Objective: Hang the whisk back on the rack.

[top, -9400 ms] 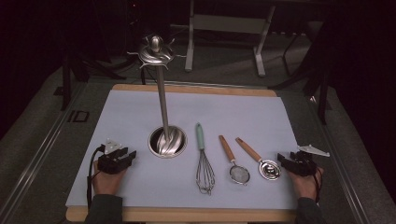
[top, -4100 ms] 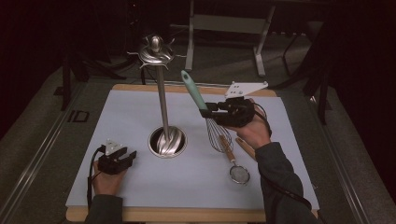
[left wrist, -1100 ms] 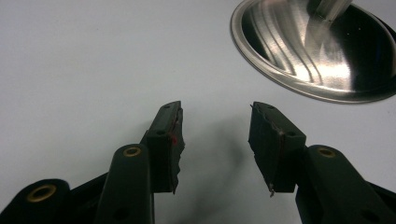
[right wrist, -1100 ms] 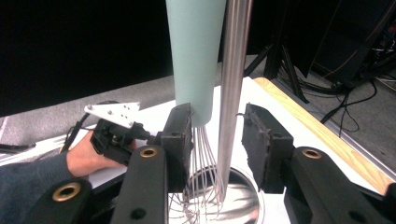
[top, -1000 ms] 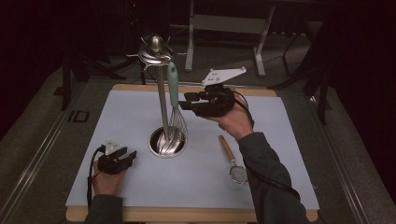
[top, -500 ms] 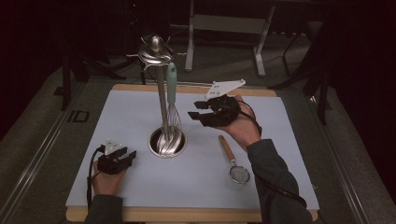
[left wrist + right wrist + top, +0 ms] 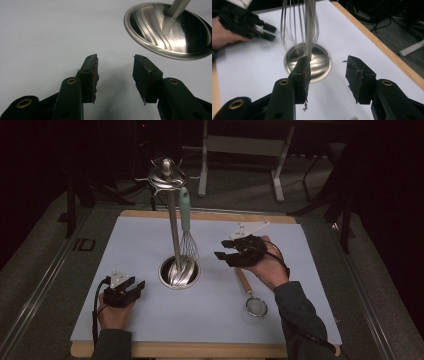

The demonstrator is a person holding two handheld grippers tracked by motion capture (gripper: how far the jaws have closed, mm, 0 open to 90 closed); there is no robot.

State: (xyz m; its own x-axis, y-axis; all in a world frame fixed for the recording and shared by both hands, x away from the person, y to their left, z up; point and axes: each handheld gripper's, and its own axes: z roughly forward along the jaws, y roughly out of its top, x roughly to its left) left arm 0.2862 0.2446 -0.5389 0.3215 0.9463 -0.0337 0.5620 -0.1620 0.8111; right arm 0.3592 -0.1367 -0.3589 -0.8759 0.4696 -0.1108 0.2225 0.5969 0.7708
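Utensil stand point(image 7: 172, 220) at mat point(image 7: 140, 240) centre, whisk point(image 7: 186, 227) hanging on it at its 3 o'clock, just beside the pole. Strainer point(image 7: 252, 297) on mat at 4 o'clock from the stand base point(image 7: 178, 272). Left gripper point(image 7: 131, 289) at 8 o'clock, right gripper point(image 7: 225, 251) at 3 o'clock, above the mat.

Mint-handled wire whisk point(image 7: 186, 227), hanging upright from the rack's point(image 7: 172, 227) top ring beside the steel pole, wire loops down above the round base.
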